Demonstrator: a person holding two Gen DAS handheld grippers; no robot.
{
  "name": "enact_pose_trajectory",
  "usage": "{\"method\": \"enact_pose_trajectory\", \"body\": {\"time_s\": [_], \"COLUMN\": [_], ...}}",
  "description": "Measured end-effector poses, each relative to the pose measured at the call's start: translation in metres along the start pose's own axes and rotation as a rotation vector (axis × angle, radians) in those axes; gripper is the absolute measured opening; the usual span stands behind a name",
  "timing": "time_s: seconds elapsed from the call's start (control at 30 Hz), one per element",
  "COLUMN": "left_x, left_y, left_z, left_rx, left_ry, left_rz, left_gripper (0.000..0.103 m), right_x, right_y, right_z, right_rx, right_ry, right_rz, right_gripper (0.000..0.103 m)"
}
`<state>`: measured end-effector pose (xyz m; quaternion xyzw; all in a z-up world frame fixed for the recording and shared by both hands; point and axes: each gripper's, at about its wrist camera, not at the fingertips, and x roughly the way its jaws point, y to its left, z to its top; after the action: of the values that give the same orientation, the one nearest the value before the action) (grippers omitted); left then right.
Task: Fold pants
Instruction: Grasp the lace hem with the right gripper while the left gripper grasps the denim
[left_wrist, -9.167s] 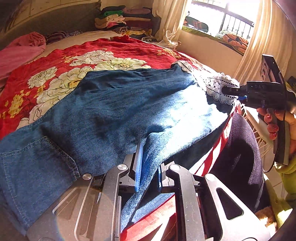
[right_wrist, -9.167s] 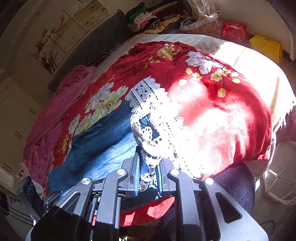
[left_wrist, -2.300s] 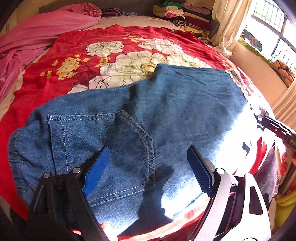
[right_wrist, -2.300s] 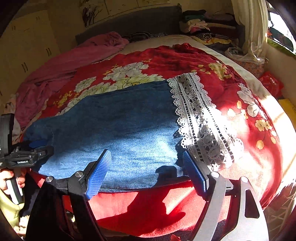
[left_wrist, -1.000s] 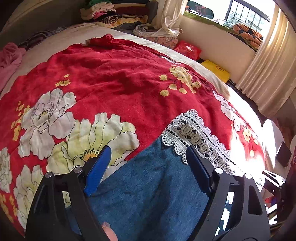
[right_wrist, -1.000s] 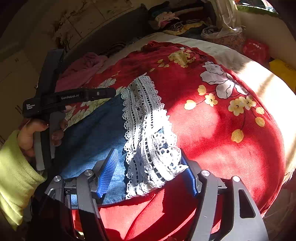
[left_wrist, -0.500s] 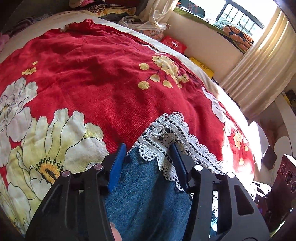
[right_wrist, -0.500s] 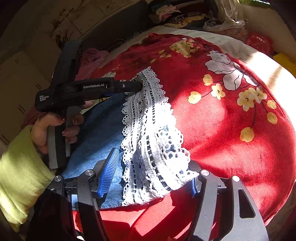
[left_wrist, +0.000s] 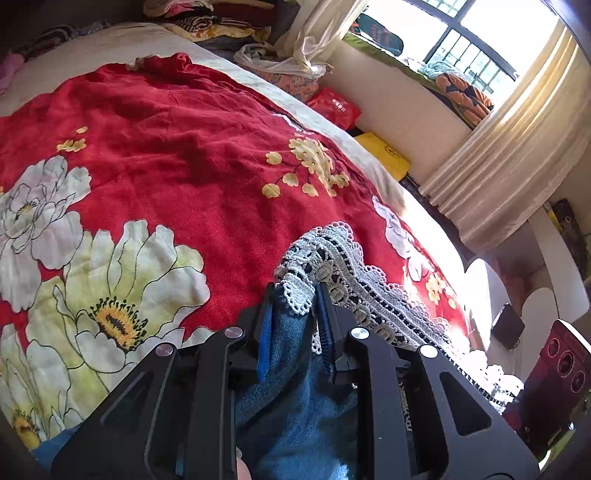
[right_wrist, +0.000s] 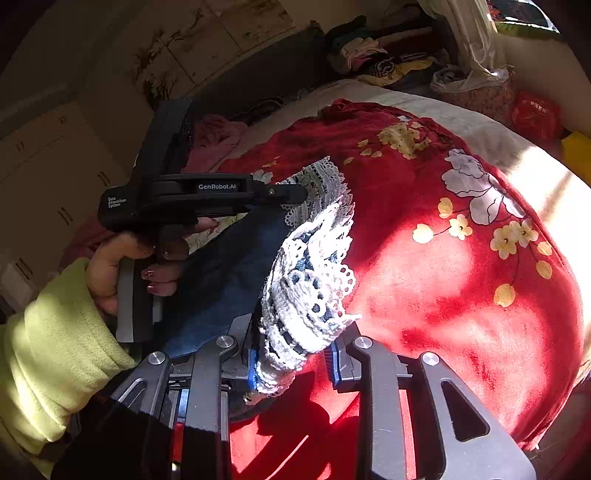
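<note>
Left wrist view: the pants (left_wrist: 295, 417), blue denim with a band of white lace hem (left_wrist: 369, 284), lie on the red floral bedspread (left_wrist: 177, 166), and one corner of that hem stands bunched up between the blue pads of the left gripper (left_wrist: 295, 314). Its jaws have just been closing and now pinch the lace and the denim behind it, the pads pressed against the cloth on both sides. From the pinched corner the lace runs away to the right along the bedspread into a patch of strong sun.

In the right wrist view the right gripper (right_wrist: 291, 354) has likewise just been closing, and the other end of the lace hem (right_wrist: 310, 288) is gathered between its pads in a thick white wad, lifted a little off the bedspread (right_wrist: 443, 280). The left pad presses the wad; the right pad is partly hidden behind the lace, yet the cloth is clearly clamped. The denim leg (right_wrist: 229, 273) falls in shadow between the two tools. Across it the left gripper (right_wrist: 299, 194) reaches in from the left side of the picture, level, its tip at the far corner of the hem, held by a hand (right_wrist: 129, 266) in a yellow-green sleeve (right_wrist: 55, 350).

Beyond the bedspread a pile of folded clothes (right_wrist: 373, 55) sits at the head of the bed, cream curtains (left_wrist: 509, 155) hang by the barred window (left_wrist: 469, 48), and a red bag (left_wrist: 338, 107) and a yellow packet (left_wrist: 384, 157) lie beside the bed.
</note>
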<state>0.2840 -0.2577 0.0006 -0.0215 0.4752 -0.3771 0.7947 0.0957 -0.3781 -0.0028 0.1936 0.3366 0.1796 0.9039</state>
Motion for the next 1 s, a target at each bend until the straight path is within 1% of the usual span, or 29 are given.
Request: {"method": "enact_pose_trajectory", "body": {"time_s": [0.07, 0.17, 0.27, 0.33, 0.47, 0.57, 0.63, 0.67, 0.73, 0.8, 0.83, 0.9, 0.97, 1.0], "left_x": [-0.021, -0.055, -0.087, -0.103, -0.118, -0.114, -0.114, -0.118, -0.134, -0.151, -0.16, -0.177, -0.187, -0.189], "left_y": [0.004, 0.008, 0.022, 0.033, 0.057, 0.086, 0.103, 0.11, 0.116, 0.123, 0.125, 0.13, 0.137, 0.14], "left_z": [-0.002, -0.012, -0.028, -0.041, -0.074, -0.098, -0.111, -0.117, -0.126, -0.133, -0.137, -0.148, -0.161, -0.165], "left_rx": [-0.018, -0.016, -0.049, -0.078, -0.123, -0.234, -0.317, -0.358, -0.426, -0.482, -0.505, -0.54, -0.59, -0.617], "left_ry": [-0.047, -0.11, -0.164, -0.191, -0.211, -0.188, -0.176, -0.185, -0.234, -0.271, -0.292, -0.342, -0.371, -0.374], "left_rz": [-0.029, -0.033, -0.038, -0.042, 0.006, 0.009, -0.002, -0.007, -0.017, -0.021, -0.032, -0.063, -0.096, -0.113], "left_gripper": [0.014, 0.014, 0.014, 0.014, 0.014, 0.016, 0.019, 0.024, 0.031, 0.04, 0.043, 0.05, 0.055, 0.057], "right_x": [-0.003, -0.006, -0.002, 0.007, 0.035, 0.065, 0.073, 0.077, 0.076, 0.075, 0.074, 0.074, 0.076, 0.079], "right_y": [0.022, 0.054, 0.085, 0.103, 0.128, 0.135, 0.143, 0.147, 0.155, 0.165, 0.171, 0.184, 0.199, 0.205], "right_z": [0.005, 0.01, 0.009, 0.004, -0.017, -0.036, -0.052, -0.056, -0.067, -0.073, -0.075, -0.08, -0.091, -0.098], "right_rx": [-0.054, -0.122, -0.181, -0.22, -0.285, -0.308, -0.334, -0.355, -0.4, -0.455, -0.486, -0.554, -0.642, -0.69], "right_ry": [-0.013, -0.025, -0.018, 0.005, 0.078, 0.165, 0.202, 0.213, 0.222, 0.22, 0.214, 0.204, 0.213, 0.221], "right_rz": [0.02, 0.07, 0.111, 0.131, 0.126, 0.104, 0.082, 0.07, 0.052, 0.032, 0.022, 0.015, 0.011, 0.006], "right_gripper": [0.025, 0.025, 0.025, 0.025, 0.025, 0.025, 0.025, 0.025, 0.025, 0.025, 0.028, 0.028, 0.032, 0.036]}}
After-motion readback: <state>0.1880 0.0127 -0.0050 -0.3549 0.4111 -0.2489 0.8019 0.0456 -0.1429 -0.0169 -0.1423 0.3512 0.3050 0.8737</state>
